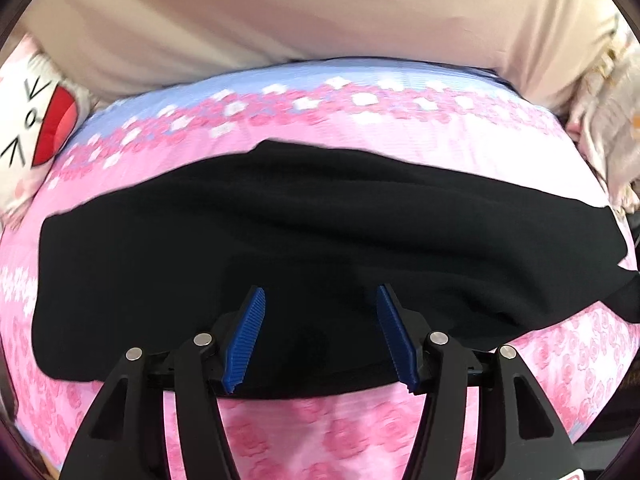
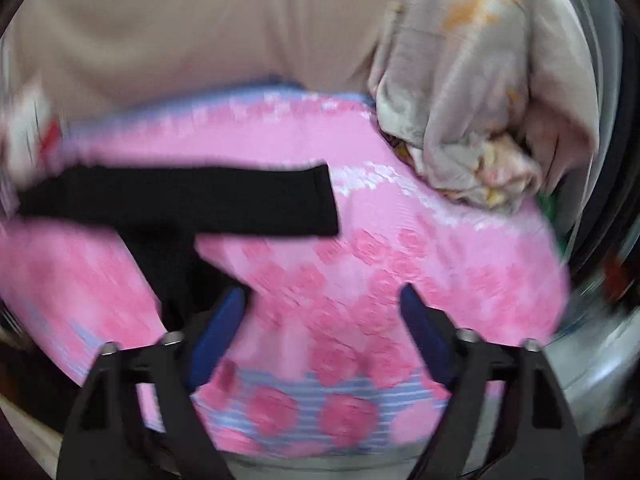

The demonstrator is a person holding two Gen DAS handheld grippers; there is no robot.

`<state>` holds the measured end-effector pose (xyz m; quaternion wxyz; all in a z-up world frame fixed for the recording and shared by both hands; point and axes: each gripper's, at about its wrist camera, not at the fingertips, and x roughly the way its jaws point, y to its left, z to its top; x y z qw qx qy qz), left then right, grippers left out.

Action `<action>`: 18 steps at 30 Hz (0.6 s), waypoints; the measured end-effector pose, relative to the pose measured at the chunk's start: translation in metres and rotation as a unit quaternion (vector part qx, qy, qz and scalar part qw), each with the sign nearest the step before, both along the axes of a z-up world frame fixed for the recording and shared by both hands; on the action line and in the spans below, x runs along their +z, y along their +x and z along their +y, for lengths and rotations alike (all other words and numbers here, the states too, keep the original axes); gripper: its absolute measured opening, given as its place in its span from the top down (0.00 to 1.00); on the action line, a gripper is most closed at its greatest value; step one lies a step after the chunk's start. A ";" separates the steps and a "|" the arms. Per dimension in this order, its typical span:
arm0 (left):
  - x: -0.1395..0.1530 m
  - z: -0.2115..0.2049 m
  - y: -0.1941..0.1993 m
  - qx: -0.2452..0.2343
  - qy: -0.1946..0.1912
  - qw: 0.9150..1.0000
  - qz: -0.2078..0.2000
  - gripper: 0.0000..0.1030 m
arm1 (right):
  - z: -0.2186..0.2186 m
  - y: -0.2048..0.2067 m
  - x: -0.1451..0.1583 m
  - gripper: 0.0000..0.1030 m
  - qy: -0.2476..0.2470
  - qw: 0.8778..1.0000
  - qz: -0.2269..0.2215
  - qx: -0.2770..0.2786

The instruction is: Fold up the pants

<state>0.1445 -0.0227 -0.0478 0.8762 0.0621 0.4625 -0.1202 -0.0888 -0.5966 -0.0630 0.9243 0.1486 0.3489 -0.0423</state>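
While I watched both wrist feeds, the scene read like this:

Pants: black pants (image 1: pixel 280 240) lay spread flat across the pink rose-print sheet (image 1: pixel 360 432), long side running L-R in the left wrist view. Fabric smooth w/ a few soft creases.

Pants, right wrist view: black pants (image 2: pixel 176 200) sat at the far left of that sheet (image 2: pixel 360 280); one straight leg end pointed toward the sheet's middle, another part ran down toward my left blue pad. Feed was blurred, so edges were approx.

Left gripper: left gripper (image 1: pixel 320 296) hung over the near edge of the pants, jaws spread wide, blue ribbed fingers (image 1: pixel 252 320) w/ nothing between them. Couldn't tell if tips touched the cloth.

Right gripper: right gripper (image 2: pixel 324 300) was over bare sheet, just right of the pants, jaws wide apart, holding nothing.

Beyond the pants: beige fabric (image 1: pixel 280 12) filled the far side of the sheet.

Left of the pants: white cushion w/ cartoon face and red mouth (image 1: pixel 32 120).

Right of the pants: crumpled pale cloth pile (image 2: pixel 472 100) w/ orange marks, at the sheet's far right corner.
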 end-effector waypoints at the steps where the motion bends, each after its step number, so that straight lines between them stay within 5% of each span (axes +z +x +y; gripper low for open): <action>1: 0.002 -0.007 -0.001 -0.009 -0.008 1.000 -0.001 0.45 | -0.007 0.007 -0.003 0.14 0.052 0.999 0.007 -0.002; 6: 0.008 -0.030 -0.011 -0.039 -0.018 0.999 -0.004 0.45 | -0.003 0.033 -0.047 0.18 0.271 0.958 0.091 -0.007; 9: 0.010 -0.033 -0.017 -0.048 -0.011 0.999 -0.004 0.45 | 0.000 0.027 -0.058 0.21 0.308 0.944 0.110 -0.032; 12: 0.012 -0.029 -0.020 -0.045 -0.011 0.999 -0.005 0.45 | -0.004 0.009 -0.065 0.20 0.398 0.908 0.115 -0.061; 15: 0.012 -0.026 -0.020 -0.040 -0.023 0.999 -0.002 0.44 | 0.013 0.013 -0.074 0.22 0.434 0.892 0.119 -0.036; 17: 0.010 -0.029 -0.018 -0.042 -0.027 0.999 0.001 0.44 | 0.025 0.028 -0.081 0.37 0.442 0.889 0.118 -0.019; 18: 0.008 -0.031 -0.017 -0.043 -0.026 0.999 0.001 0.44 | 0.030 0.038 -0.081 0.55 0.425 0.897 0.118 -0.020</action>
